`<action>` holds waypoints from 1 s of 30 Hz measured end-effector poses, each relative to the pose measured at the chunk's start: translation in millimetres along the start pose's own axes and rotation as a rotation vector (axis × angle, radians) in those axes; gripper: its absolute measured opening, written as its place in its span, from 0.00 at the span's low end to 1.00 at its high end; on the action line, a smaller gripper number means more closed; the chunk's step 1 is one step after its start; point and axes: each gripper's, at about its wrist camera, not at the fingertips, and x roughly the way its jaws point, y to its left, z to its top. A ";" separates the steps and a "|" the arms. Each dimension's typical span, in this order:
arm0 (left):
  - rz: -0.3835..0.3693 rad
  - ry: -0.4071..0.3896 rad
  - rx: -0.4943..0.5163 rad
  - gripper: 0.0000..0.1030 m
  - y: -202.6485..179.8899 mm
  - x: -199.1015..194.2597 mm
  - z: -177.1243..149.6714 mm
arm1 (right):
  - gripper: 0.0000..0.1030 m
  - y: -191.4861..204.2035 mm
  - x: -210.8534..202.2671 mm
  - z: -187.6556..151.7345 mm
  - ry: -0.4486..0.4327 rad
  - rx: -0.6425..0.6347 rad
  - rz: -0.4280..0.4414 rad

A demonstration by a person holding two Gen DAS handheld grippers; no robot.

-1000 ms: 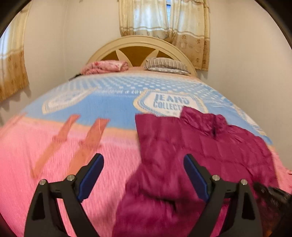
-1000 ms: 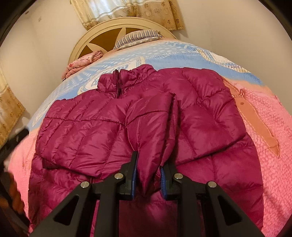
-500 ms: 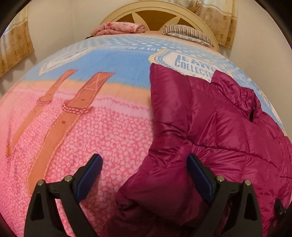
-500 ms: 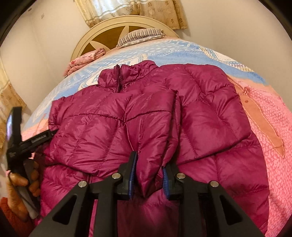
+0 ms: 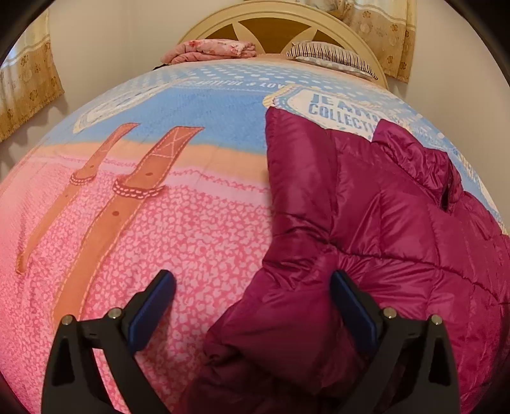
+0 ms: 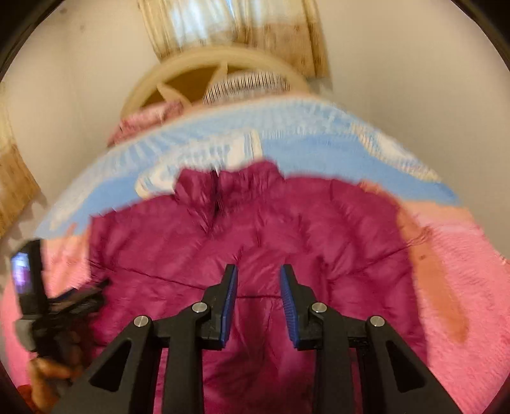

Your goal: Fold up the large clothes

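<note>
Magenta jacket: a quilted, shiny puffer jacket [image 6: 261, 242] lies face up on the bed, collar toward the headboard, zip closed at the neck.
Left side, bedspread: a pink, orange and blue bedspread [image 5: 159, 223] with printed strap shapes lies bare beside the jacket.
Left gripper: the left gripper [image 5: 253, 286] has its jaws opening and spread wide; the jacket's puffy left edge bulges up between them, but the pads do not press on it.
Middle, progress: a sleeve looks folded in across the chest, so the fold seems only begun; the body and hem appear still to be folded.
Right gripper: the right gripper [image 6: 258, 286] hangs over the jacket's middle, jaws opening, with nothing between them. This view is blurred.
Far end: a cream headboard [image 5: 280, 22] and a striped pillow [image 5: 331, 57].
</note>
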 end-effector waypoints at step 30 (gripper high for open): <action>-0.060 -0.047 0.061 0.99 -58.1 23.6 85.7 | 0.71 -10.6 145.8 162.3 0.276 0.345 0.134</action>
